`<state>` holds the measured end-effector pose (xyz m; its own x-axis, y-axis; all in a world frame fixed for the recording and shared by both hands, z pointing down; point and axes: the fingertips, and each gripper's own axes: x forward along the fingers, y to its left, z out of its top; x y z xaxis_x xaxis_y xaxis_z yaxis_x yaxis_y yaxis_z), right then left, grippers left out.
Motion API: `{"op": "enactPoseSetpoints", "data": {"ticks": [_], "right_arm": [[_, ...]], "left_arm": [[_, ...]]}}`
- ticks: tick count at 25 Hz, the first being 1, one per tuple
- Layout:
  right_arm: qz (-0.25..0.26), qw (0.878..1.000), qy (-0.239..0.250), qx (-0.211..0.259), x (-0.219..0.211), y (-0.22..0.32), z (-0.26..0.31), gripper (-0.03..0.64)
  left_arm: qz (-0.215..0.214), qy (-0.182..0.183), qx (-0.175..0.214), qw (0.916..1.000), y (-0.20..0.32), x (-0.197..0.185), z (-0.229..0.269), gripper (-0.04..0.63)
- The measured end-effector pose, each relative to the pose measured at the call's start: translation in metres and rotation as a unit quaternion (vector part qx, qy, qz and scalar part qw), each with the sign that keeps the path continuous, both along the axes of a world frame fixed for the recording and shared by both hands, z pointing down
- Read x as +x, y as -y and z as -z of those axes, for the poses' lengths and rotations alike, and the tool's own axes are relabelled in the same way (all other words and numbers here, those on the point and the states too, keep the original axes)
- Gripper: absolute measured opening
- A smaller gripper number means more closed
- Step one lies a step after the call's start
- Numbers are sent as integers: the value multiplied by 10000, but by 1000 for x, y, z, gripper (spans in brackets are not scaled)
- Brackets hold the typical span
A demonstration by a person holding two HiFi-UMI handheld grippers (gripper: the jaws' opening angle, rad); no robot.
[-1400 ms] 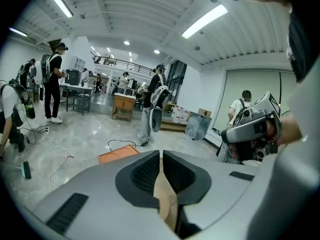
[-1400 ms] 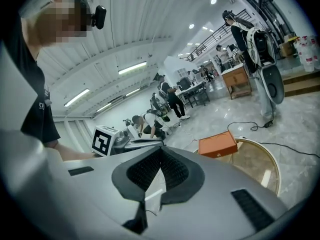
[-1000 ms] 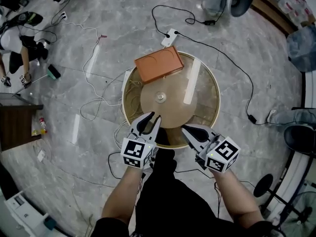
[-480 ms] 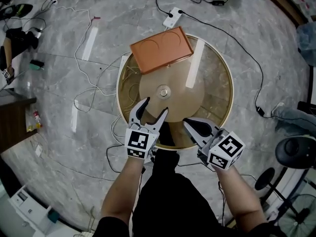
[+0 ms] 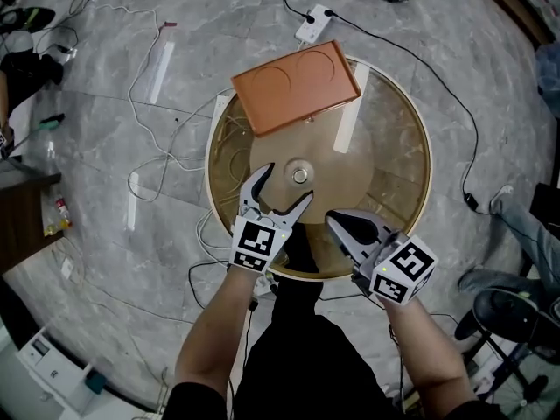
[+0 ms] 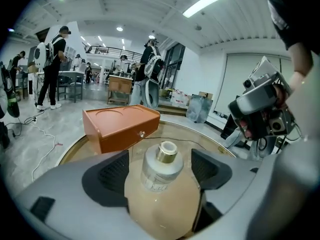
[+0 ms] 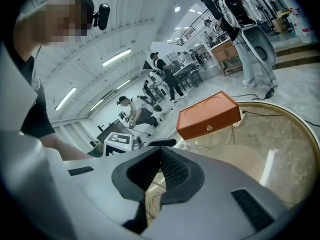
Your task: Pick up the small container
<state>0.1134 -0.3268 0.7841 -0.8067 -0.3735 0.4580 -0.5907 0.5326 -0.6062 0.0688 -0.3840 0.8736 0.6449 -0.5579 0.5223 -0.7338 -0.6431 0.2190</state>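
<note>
- Head view: spotted the small container (image 5: pixel 300 175) dead centre on the round table (image 5: pixel 411 138), just past the tips of the left gripper (image 5: pixel 287 185). Jaws spread wide there, just been opening, nothing pinched yet. Could easily tip or shove the thing by pushing in too fast with one tip leading.
- Same view: right gripper (image 5: pixel 334 221) parked just beside the left, closed up and empty. Might clip its neighbour by drifting inward during the grab.
- Left gripper view: container (image 6: pixel 161 166) lined up nicely in the gap, pads clear of it on both sides. Looks round and smooth with a gold cap, so probably prone to squirting out if squeezed off-centre or too high near the cap. Sitting on a slick-looking top as well, so likely to skid rather than stay put.
- Right gripper view: pads pressed together, nothing between. Orange box (image 7: pixel 207 115) at the far rim, well apart from the container, so not much worry there.
</note>
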Motion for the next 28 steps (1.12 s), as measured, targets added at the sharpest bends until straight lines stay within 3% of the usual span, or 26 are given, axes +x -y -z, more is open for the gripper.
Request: {"op": "enactPoseSetpoints", "data": {"ticks": [9, 16, 23, 28], "right_arm": [[-126, 9996, -170, -205, 21, 0, -32, 15], [-114, 9987, -261, -423, 31, -3, -50, 15], [-247, 9984, -332, -374, 44, -1, -32, 15], [-229, 9983, -379, -384, 56, -3, -2, 15]], "left_arm": [[-226, 44, 139, 9996, 15, 23, -27, 383], [-155, 71, 105, 9998, 19, 37, -54, 382], [21, 453, 176, 9988, 23, 35, -62, 367], [278, 567, -80, 9980, 26, 26, -50, 347]]}}
